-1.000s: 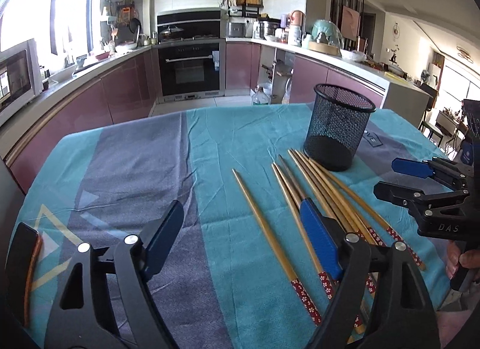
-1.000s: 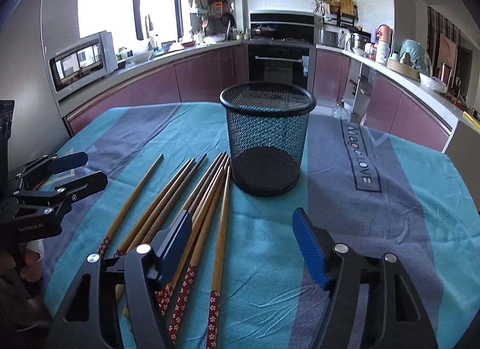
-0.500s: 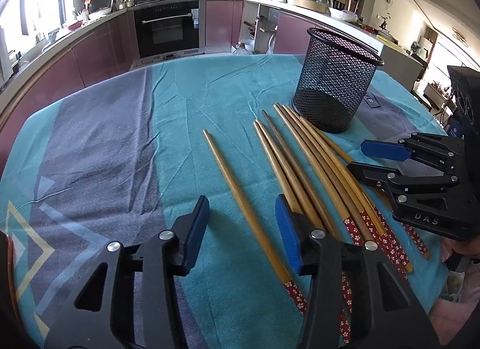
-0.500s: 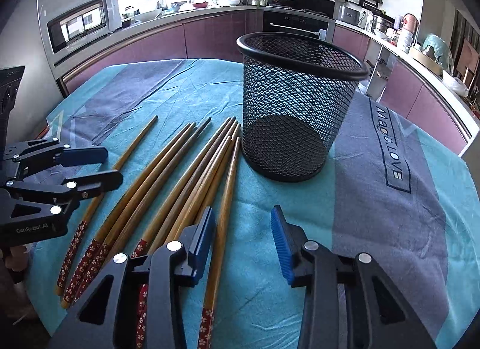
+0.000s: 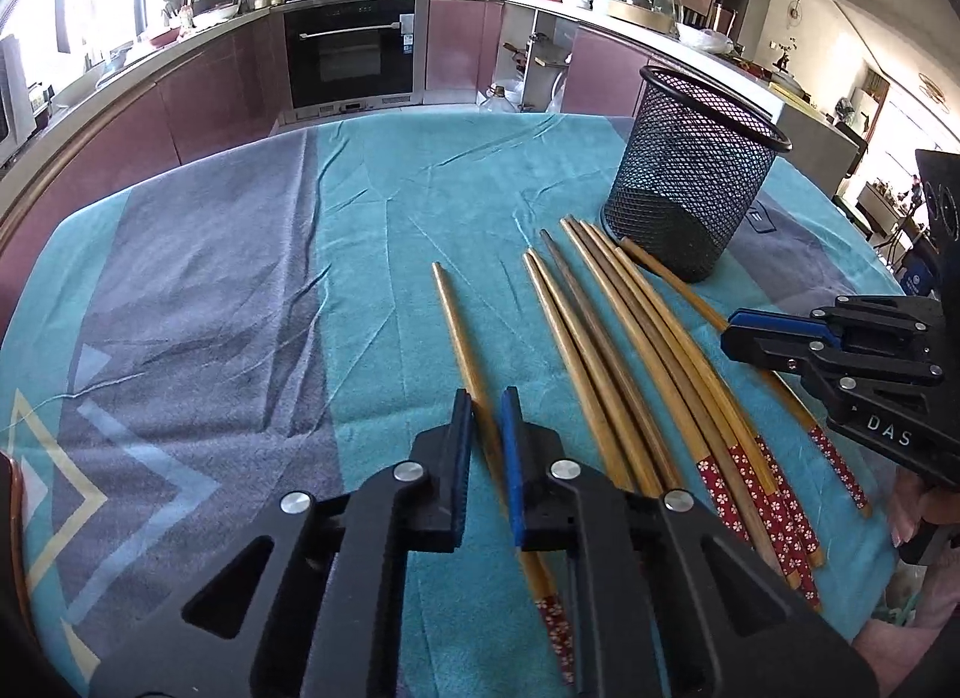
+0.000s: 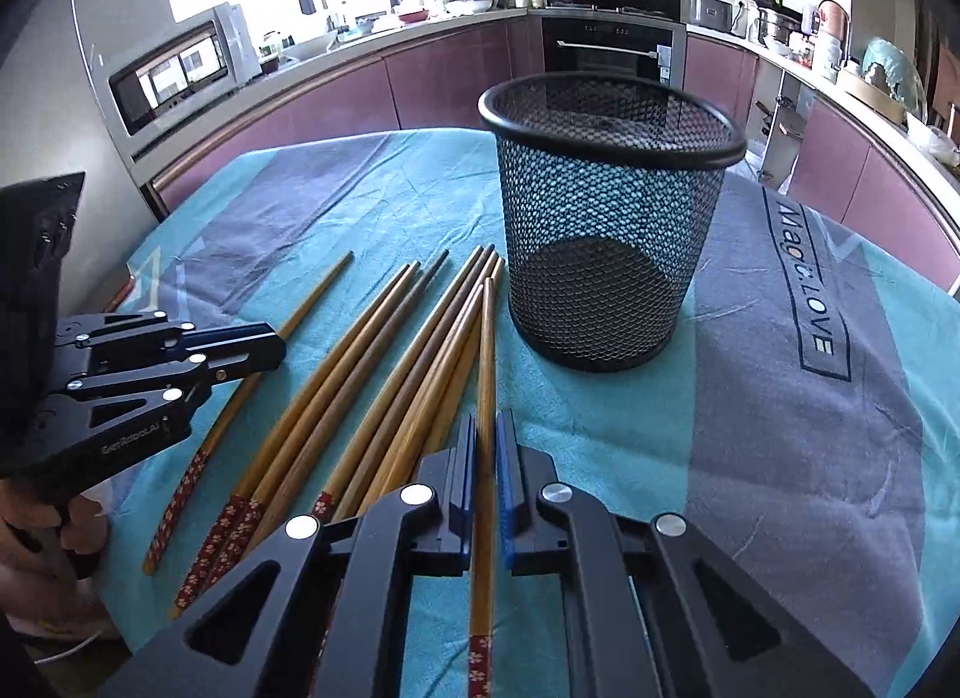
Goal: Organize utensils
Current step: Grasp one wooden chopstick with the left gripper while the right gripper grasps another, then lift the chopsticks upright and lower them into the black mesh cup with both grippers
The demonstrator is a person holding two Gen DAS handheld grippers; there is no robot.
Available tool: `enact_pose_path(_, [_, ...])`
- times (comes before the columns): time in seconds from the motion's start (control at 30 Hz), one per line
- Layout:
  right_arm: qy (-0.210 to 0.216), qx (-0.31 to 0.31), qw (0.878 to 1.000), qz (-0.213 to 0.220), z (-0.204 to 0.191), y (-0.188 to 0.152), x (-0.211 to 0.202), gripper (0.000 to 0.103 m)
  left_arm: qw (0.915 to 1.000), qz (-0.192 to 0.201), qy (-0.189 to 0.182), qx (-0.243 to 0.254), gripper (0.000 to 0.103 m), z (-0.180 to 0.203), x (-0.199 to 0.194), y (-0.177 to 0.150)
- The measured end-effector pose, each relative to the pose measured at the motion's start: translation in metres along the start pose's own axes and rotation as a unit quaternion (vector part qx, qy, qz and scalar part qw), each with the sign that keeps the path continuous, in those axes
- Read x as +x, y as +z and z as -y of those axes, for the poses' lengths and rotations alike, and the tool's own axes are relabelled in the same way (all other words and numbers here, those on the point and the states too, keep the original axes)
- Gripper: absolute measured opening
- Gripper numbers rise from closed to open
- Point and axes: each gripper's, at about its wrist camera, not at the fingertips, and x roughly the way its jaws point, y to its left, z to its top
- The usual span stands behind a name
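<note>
Several bamboo chopsticks (image 5: pixel 624 350) with red flowered ends lie on the teal cloth beside an empty black mesh cup (image 5: pixel 690 182). My left gripper (image 5: pixel 485 404) is shut on the leftmost, separate chopstick (image 5: pixel 456 332) near its middle. My right gripper (image 6: pixel 486 428) is shut on the rightmost chopstick (image 6: pixel 485 350) of the bundle (image 6: pixel 360 386), just left of the mesh cup (image 6: pixel 606 230). Both chopsticks still lie on the cloth. Each gripper shows in the other's view: the right one (image 5: pixel 738 338), the left one (image 6: pixel 270 350).
The table is covered with a teal and grey towel (image 5: pixel 240 290), its edge close on my near side. Kitchen counters and an oven (image 5: pixel 354 44) stand beyond the table. A microwave (image 6: pixel 180 74) sits on the left counter.
Both grippers have moved down and forward to the chopsticks and closed, the left on the separate chopstick, the right on the bundle's rightmost one.
</note>
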Motion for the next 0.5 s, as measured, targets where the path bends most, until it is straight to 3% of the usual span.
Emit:
enact_pose_path(0.23, [0.017, 0.004, 0.999, 0.050, 0.000, 0.006, -0.036, 0.005, 0.9999, 0.005, -0.012, -0.010, 0.008, -0.011, -0.015, -0.005])
enact_pose_path(0.5, [0.045, 0.023, 0.990, 0.134, 0.013, 0.018, -0.087, 0.005, 0.9977, 0.034, -0.058, -0.009, 0.008, -0.020, -0.047, 0.006])
